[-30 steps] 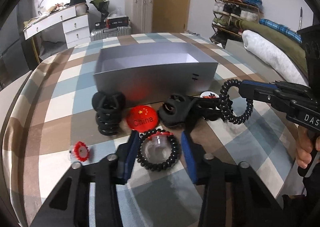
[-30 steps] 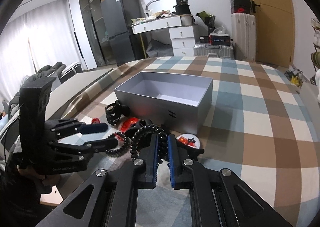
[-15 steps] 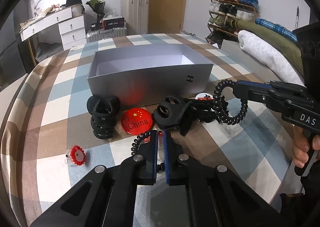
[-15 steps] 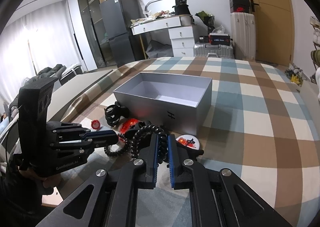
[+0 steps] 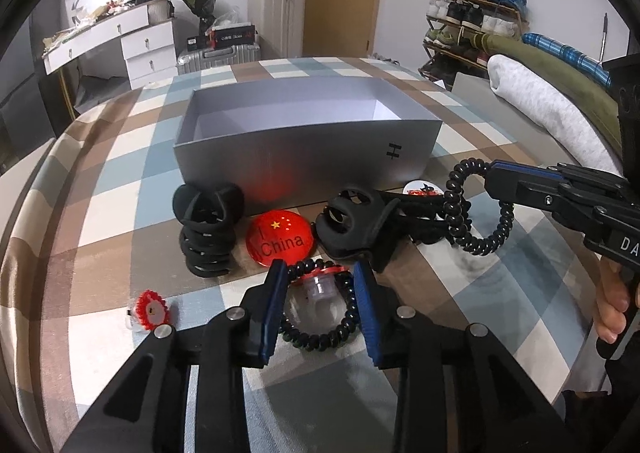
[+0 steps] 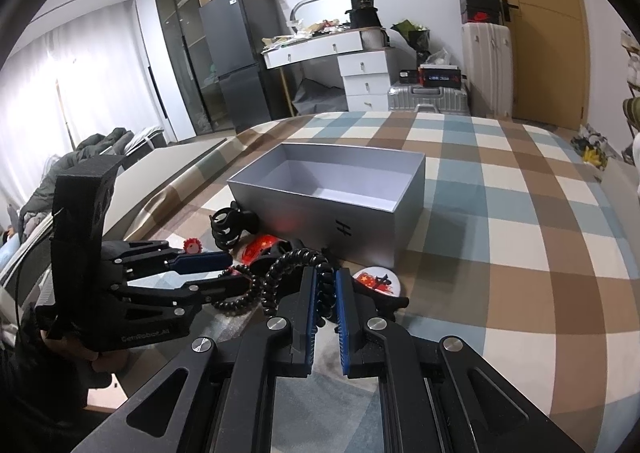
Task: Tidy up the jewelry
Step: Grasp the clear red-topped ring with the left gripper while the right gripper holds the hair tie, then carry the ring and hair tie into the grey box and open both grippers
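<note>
Spread again, left tongs (image 5: 320, 303) straddle a coil band (image 5: 318, 327); right tongs (image 6: 324, 287) pinch another (image 6: 298, 267); silver box (image 5: 304, 153) empty.

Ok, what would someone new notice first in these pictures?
Probably the open silver box mid-table on the checked cloth, with black hair ties and a red China badge scattered before it. Then the right hand-held gripper pinching a black coil tie, while the left hand-held gripper straddles another coil tie.

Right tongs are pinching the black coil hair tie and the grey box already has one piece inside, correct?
Not quite: the right tongs do pinch the black coil hair tie, but the grey box is empty, as the right wrist view shows.
</note>
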